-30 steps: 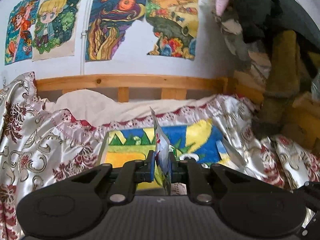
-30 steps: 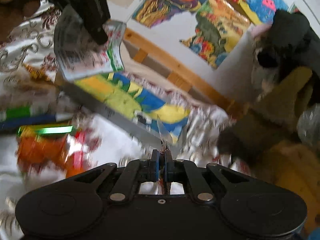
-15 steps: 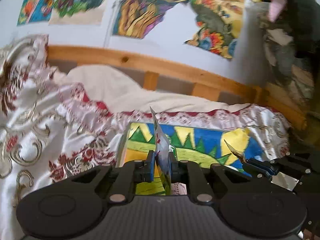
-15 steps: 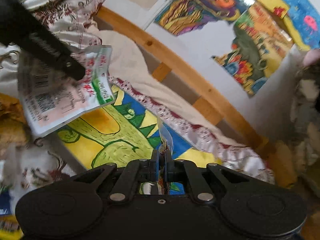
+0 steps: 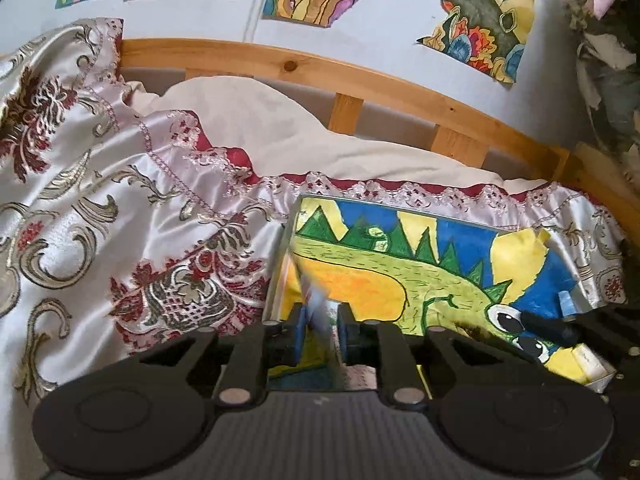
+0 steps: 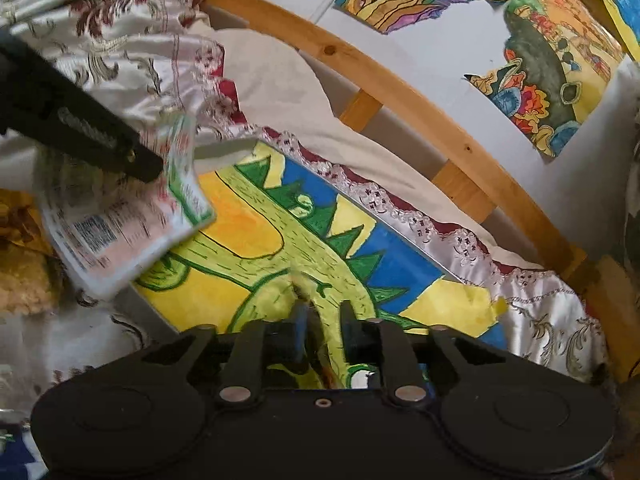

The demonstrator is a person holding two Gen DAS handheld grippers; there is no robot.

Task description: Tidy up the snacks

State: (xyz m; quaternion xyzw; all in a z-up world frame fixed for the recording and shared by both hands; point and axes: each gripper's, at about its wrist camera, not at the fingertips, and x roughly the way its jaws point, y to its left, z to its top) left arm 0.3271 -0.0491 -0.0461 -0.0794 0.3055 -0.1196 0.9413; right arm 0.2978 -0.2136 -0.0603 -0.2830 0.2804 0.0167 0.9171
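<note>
Landmark: the dinosaur-painted box (image 5: 420, 264) lay on the bed's satin cover (image 5: 100, 208), below the wooden rail (image 5: 360, 80).
Left tongs (image 5: 320, 326): you were spreading them; a blurred snack packet (image 5: 316, 304) stood between the pads, over the box's near left corner.
Right tongs (image 6: 322, 330): you were spreading them over the box; what lay between them was too blurred to tell.
</note>
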